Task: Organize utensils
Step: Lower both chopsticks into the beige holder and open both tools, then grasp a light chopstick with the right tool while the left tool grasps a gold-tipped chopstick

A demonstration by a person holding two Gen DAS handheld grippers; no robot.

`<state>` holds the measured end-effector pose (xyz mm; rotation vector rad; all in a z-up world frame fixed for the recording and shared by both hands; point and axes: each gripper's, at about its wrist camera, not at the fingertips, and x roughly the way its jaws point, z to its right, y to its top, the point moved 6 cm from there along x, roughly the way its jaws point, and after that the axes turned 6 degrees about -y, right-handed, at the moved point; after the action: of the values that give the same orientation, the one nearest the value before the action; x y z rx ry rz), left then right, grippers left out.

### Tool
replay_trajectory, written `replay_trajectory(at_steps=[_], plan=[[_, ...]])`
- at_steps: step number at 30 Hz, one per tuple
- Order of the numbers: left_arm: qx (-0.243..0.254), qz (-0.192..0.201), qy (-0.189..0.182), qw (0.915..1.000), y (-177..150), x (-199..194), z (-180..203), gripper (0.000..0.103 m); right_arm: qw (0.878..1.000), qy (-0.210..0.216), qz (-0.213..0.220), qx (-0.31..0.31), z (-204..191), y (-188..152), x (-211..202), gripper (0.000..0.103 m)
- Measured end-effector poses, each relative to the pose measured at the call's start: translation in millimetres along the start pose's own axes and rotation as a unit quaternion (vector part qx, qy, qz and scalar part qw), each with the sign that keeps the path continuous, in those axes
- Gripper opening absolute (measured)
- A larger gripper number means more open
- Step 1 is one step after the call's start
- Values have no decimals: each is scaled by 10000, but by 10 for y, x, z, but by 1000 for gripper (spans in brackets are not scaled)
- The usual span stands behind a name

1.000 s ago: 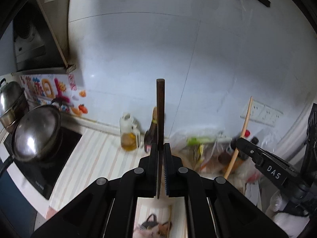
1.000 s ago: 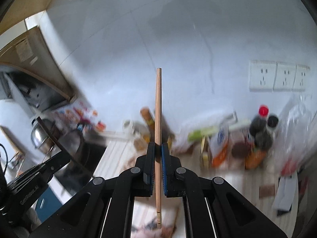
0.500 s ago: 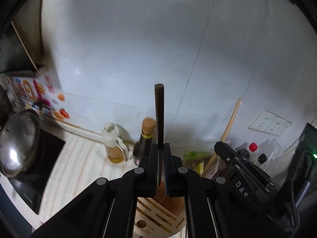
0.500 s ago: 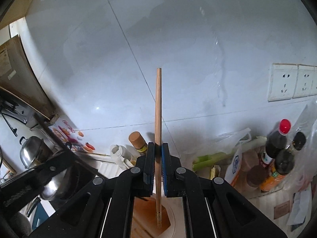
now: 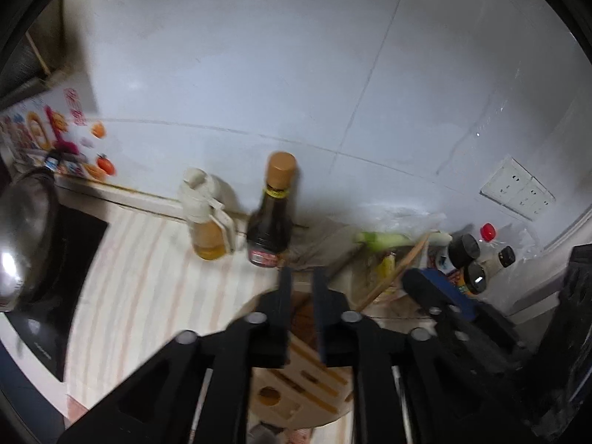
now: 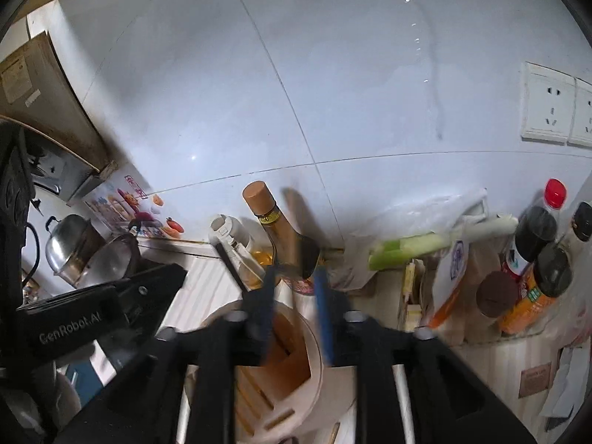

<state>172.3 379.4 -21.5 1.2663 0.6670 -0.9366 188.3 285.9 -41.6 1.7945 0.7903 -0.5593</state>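
A round wooden utensil holder [image 5: 296,388] with slots and an open compartment sits just below both grippers; it also shows in the right wrist view [image 6: 292,355]. My left gripper [image 5: 301,277] is open and empty above it. My right gripper [image 6: 296,277] is open; a blurred light wooden stick [image 6: 294,222] stands between its fingers, leaning over the holder. In the left wrist view a light stick [image 5: 399,273] slants beside the right gripper [image 5: 436,292]. The dark stick is not in sight.
A dark sauce bottle [image 5: 272,214] and an oil jug [image 5: 207,218] stand against the tiled wall. A wok [image 5: 22,240] sits on the black hob at left. Bags, a leek [image 6: 425,244] and condiment bottles [image 6: 536,244] crowd the right. Wall sockets [image 6: 547,103] are above.
Both grippers have opened over the holder. The dark stick has left my left gripper and is out of sight. The light stick is loose and tilting between my right fingers. Both views tilted downward.
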Motion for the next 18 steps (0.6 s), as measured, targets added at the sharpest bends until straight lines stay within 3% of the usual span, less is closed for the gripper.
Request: replay_trajectory(at_steps=[2, 3, 7, 8, 12, 18], plan=[[-24, 220, 220, 9995, -36, -155, -66, 73, 10000, 22, 38, 77, 59, 18, -139, 46], [-27, 299, 259, 9992, -54, -213, -92, 82, 9999, 3, 42, 138, 103, 25, -211, 54], [-54, 486, 399, 9980, -198, -449, -210, 89, 9996, -182, 82, 215, 223, 21, -474, 70], [-36, 507, 432, 9978, -235, -489, -226, 101, 9994, -252, 81, 227, 255, 13, -525, 78], [81, 662, 623, 9958, -428, -659, -270, 103, 9976, -511, 55, 456, 488, -142, -754, 99], [10, 589, 609, 9964, -805, -692, -314, 103, 9938, -878, -38, 679, 813, -528, -927, 103]])
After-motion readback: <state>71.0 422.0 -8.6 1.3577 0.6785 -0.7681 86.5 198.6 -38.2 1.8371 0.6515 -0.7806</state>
